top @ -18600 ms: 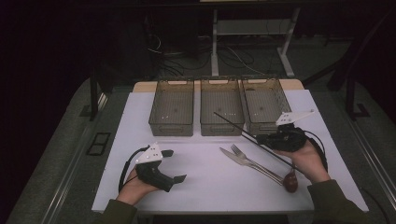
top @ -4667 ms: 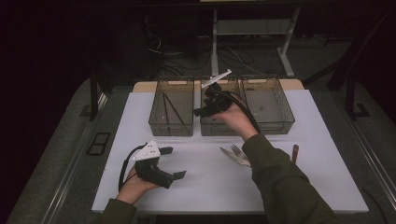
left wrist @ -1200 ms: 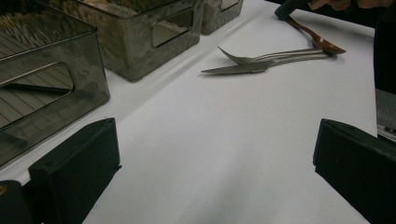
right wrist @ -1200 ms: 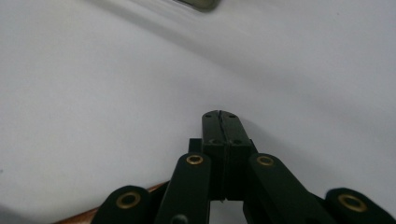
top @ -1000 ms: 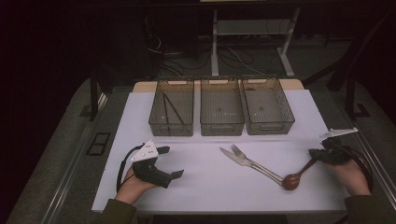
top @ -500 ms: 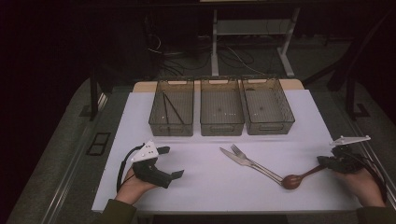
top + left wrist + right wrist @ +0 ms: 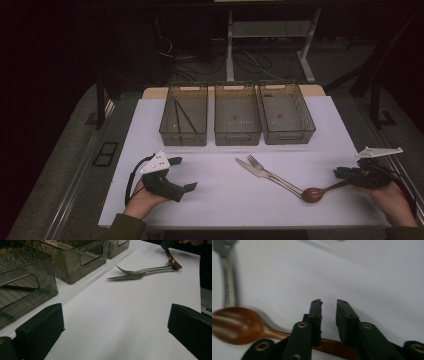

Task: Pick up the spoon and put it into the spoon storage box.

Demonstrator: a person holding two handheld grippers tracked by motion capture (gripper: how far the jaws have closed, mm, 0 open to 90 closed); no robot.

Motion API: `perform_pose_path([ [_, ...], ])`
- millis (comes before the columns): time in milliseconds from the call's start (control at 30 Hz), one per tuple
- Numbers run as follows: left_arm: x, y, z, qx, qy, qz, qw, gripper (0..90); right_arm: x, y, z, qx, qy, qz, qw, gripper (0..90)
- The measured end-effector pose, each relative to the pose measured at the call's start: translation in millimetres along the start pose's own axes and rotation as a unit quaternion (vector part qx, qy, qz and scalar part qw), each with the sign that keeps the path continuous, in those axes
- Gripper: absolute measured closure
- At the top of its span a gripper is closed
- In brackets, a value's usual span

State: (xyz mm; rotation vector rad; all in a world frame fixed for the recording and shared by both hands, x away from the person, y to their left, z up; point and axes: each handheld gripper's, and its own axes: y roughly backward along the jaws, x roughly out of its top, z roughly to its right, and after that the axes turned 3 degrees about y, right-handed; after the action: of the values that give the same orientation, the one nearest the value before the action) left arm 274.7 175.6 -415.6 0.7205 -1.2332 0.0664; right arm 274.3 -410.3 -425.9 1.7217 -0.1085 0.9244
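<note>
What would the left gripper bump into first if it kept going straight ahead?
Probably the knife and fork lying together on the white table. The left gripper points across bare table toward them, though depth is hard to judge.

The table (image 7: 150, 135) has a white top. 3 clear bins (image 7: 237, 114) stand in a row on it, well ahead of both claws; the one nearest the left claw (image 7: 181, 174) has 2 thin dark sticks (image 7: 180, 115) in it. A fork (image 7: 270, 172) and a knife (image 7: 257, 171) lie side by side between the 2 claws, closer to the right claw (image 7: 342, 174). A wooden spoon (image 7: 320, 191) lies with its handle under the right claw's narrowly parted jaws and its bowl touching the fork's handle end.
</note>
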Motion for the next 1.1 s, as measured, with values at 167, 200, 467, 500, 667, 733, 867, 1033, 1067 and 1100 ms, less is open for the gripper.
perform_pose_path([
  [167, 0.1, -0.1, 0.6, -0.001, -0.001, -0.001, 1.0, 0.0, 9.7, -2.1, -18.0, 0.054, 0.033, 0.015, 0.9979, 61.4],
  [200, 0.1, -0.1, 0.6, -0.001, -0.001, 0.0, 1.0, 0.0, 11.6, -2.5, -21.8, 0.064, 0.041, 0.015, 0.997, 60.1],
  [467, 0.0, -1.0, 1.6, -0.002, 0.0, -0.002, 1.0, 0.0, 15.8, -9.5, -50.1, 0.132, 0.1, 0.001, 0.9862, 51.7],
  [500, 0.0, -1.2, 1.8, -0.002, 0.0, -0.002, 1.0, 0.0, 15.3, -10.7, -52.1, 0.138, 0.106, -0.003, 0.9848, 51.1],
  [667, -0.1, -1.6, 2.1, -0.002, 0.001, -0.001, 1.0, 0.0, 11.4, -16.2, -59.1, 0.15, 0.133, -0.017, 0.9796, 45.6],
  [733, -0.1, -1.8, 2.2, -0.003, 0.001, -0.001, 1.0, 0.0, 10.0, -18.4, -60.9, 0.149, 0.144, -0.022, 0.9782, 44.1],
  [867, -0.2, -2.0, 2.5, -0.003, 0.0, -0.001, 1.0, 0.0, 7.9, -22.8, -63.3, 0.145, 0.162, -0.037, 0.9754, 41.8],
  [1033, -0.2, -1.8, 2.3, -0.003, 0.001, -0.001, 1.0, 0.0, 5.4, -24.2, -65.3, 0.143, 0.182, -0.049, 0.9716, 44.2],
  [1067, -0.2, -1.7, 2.3, -0.003, 0.001, -0.001, 1.0, 0.0, 5.2, -23.8, -65.9, 0.144, 0.187, -0.05, 0.9704, 44.5],
  [1100, -0.2, -1.8, 2.3, -0.003, 0.001, -0.001, 1.0, 0.0, 5.0, -23.2, -66.6, 0.145, 0.191, -0.052, 0.9695, 46.1],
])
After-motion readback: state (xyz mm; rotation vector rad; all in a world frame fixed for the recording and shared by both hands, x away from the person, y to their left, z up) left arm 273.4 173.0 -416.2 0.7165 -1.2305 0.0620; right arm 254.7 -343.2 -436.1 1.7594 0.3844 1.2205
